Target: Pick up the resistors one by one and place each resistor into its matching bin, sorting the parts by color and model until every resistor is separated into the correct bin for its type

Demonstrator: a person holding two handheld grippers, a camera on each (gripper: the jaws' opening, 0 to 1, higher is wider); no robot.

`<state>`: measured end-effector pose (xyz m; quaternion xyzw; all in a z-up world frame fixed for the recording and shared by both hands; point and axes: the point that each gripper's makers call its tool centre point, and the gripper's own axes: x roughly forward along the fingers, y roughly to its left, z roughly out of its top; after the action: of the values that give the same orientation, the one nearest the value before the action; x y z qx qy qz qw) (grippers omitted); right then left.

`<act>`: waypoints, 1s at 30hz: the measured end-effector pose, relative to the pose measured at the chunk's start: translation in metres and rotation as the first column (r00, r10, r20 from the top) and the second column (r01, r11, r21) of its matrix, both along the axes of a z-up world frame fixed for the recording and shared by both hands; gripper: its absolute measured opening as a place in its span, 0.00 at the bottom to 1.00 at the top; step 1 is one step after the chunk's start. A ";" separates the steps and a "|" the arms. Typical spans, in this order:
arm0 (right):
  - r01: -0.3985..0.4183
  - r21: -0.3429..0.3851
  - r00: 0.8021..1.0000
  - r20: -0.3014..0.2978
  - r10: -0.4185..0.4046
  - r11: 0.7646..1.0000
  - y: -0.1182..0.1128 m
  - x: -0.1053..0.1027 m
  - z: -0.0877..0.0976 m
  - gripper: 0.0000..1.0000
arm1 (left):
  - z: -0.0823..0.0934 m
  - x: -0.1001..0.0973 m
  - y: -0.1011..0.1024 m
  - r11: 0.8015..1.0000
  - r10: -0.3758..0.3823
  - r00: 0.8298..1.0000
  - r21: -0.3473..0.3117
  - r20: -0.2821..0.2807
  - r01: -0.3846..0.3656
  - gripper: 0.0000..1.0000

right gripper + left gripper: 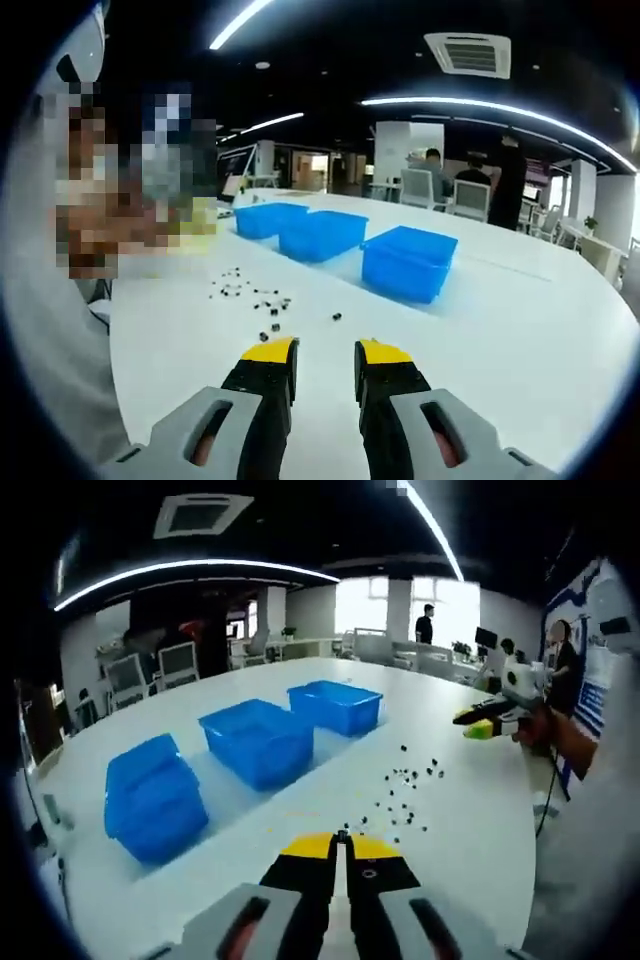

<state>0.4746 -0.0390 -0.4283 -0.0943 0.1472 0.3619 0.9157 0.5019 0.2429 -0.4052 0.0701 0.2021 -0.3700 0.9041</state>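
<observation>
Several small dark resistors (402,788) lie scattered on the white table (470,820), right of three blue bins (258,742). My left gripper (342,840) hovers above the table's near side with its yellow-tipped jaws pressed together; a tiny dark piece that looks like a resistor (342,832) sits at the tips. My right gripper (327,355) stands open above the table (480,340) with nothing between its fingers, a little short of the resistors (255,295). It also shows at the right in the left gripper view as the right gripper (476,723), held over the table edge.
The bins form a diagonal row: near bin (152,795), far bin (335,705), and in the right gripper view the blue bins (322,233). Office chairs and desks stand beyond the table. A person (425,623) stands far back, others (510,180) near chairs.
</observation>
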 end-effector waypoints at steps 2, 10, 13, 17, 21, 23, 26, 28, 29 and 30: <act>-0.003 -0.007 1.000 0.001 0.003 1.000 0.000 0.000 0.000 0.25 | 0.016 0.018 0.003 0.998 0.050 0.996 -0.051 0.070 -0.047 0.07; -0.026 -0.019 1.000 0.014 0.027 0.999 0.003 -0.004 0.007 0.25 | 0.052 0.092 0.033 0.941 0.298 0.938 -0.224 0.179 -0.256 0.07; -0.013 -0.018 1.000 0.020 0.013 1.000 -0.002 -0.005 0.010 0.25 | 0.055 0.108 0.046 0.922 0.357 0.915 -0.228 0.189 -0.312 0.07; -0.002 -0.018 1.000 0.023 0.003 1.000 -0.007 -0.006 0.011 0.25 | 0.058 0.124 0.071 0.890 0.447 0.866 -0.210 0.225 -0.405 0.07; 0.001 -0.027 1.000 0.027 0.000 1.000 -0.009 -0.007 0.012 0.25 | 0.043 0.135 0.113 0.807 0.587 0.763 -0.118 0.270 -0.579 0.07; -0.001 -0.023 0.999 0.032 0.002 1.000 -0.008 -0.007 0.014 0.25 | 0.033 0.136 0.116 0.798 0.602 0.773 -0.151 0.200 -0.583 0.07; 0.004 -0.013 0.999 0.033 -0.004 1.000 -0.008 -0.007 0.014 0.25 | 0.031 0.132 0.120 0.791 0.612 0.763 -0.143 0.208 -0.595 0.07; 0.006 -0.014 1.000 0.026 -0.006 1.000 -0.009 -0.007 0.011 0.25 | 0.031 0.129 0.120 0.787 0.617 0.759 -0.150 0.207 -0.598 0.07; 0.006 -0.019 1.000 0.020 -0.006 1.000 -0.009 -0.008 0.009 0.25 | 0.031 0.129 0.122 0.784 0.621 0.756 -0.152 0.206 -0.602 0.09; 0.006 -0.021 1.000 0.016 -0.006 1.000 -0.009 -0.008 0.007 0.25 | 0.031 0.129 0.124 0.781 0.625 0.753 -0.152 0.206 -0.606 0.13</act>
<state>0.4666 -0.0480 -0.4214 -0.1065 0.1441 0.3569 0.9168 0.6308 0.3670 -0.3746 0.0105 0.0867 -0.0479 0.9950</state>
